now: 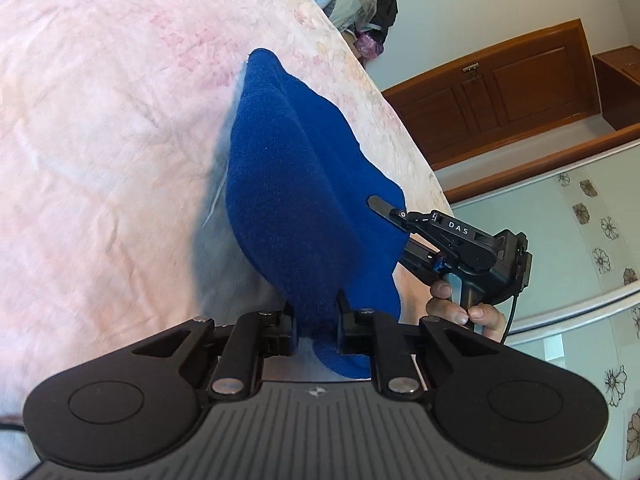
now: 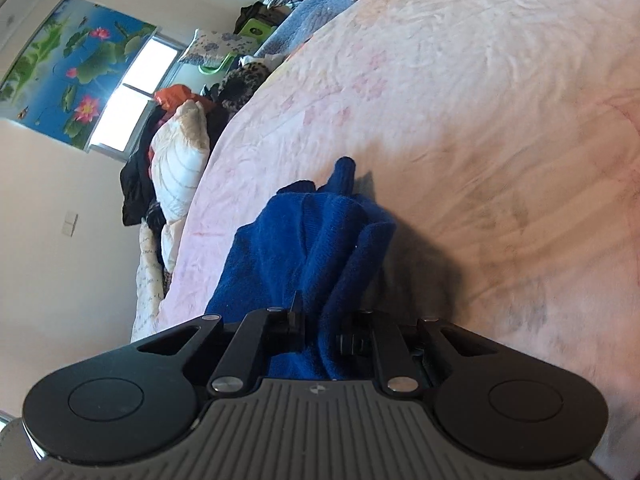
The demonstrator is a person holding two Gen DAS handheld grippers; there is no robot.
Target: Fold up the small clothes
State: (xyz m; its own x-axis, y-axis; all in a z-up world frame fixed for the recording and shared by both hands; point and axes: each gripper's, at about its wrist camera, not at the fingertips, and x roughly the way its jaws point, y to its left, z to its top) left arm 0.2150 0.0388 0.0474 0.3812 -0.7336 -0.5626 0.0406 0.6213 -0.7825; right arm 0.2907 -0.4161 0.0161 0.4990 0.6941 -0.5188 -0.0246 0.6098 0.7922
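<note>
While both my claws are pinching it, the small deep-blue knitted garment (image 1: 296, 184) hangs partly lifted over the wide pale pink bedsheet (image 1: 100, 140), and its far end seems to rest on the sheet. My left gripper (image 1: 316, 320) has its jaws drawn close on one edge of the blue cloth, with the fabric bunched between the pads and a little flap falling below them. My right gripper (image 2: 320, 326) is closed in the same way on the other near edge; from the left wrist view I see its black finger pressing into the wool, and a person's hand (image 1: 464, 312) around its handle. I judge that the step in hand is to carry this near edge over, so that the garment doubles on itself. To do it well, I should keep both grips firm and raise the two corners to the same height, so the edge between them stays straight and not twisted. Then I should move both forward together, lay the edge down even with the far one, and let go only when the cloth lies flat. If one side goes faster, the fold will probably come out crooked.
</note>
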